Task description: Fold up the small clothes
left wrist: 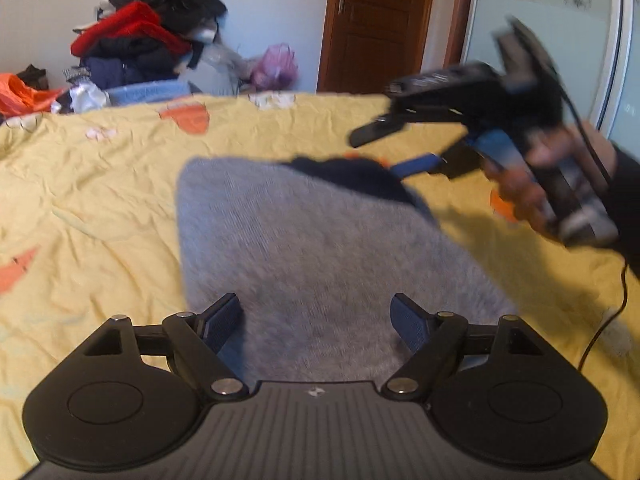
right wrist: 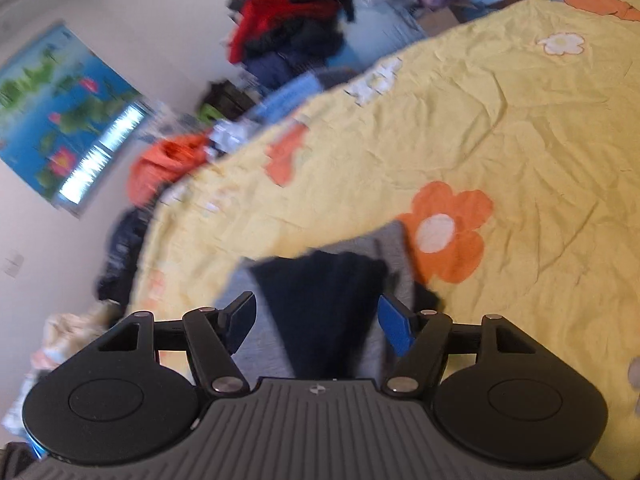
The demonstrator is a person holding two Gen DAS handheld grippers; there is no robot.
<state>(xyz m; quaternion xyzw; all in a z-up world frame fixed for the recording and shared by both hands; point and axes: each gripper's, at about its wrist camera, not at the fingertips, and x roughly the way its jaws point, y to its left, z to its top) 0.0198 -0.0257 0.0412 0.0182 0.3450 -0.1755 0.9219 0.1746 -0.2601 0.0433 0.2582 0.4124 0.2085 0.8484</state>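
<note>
Centre of the left wrist frame: grey garment (left wrist: pixel 304 248), spread flat on yellow flowered bedsheet (left wrist: pixel 100 208), dark navy patch at its upper right edge. Bottom centre: my left gripper (left wrist: pixel 318 320), jaws apart, nothing between them, poised over the garment's near edge. Upper right: my right gripper (left wrist: pixel 396 144), blurred, jaws apart, gripping nothing, held by my hand (left wrist: pixel 532 184). Upper left: heap of clothes (left wrist: pixel 144 32) beyond the bed.
</note>
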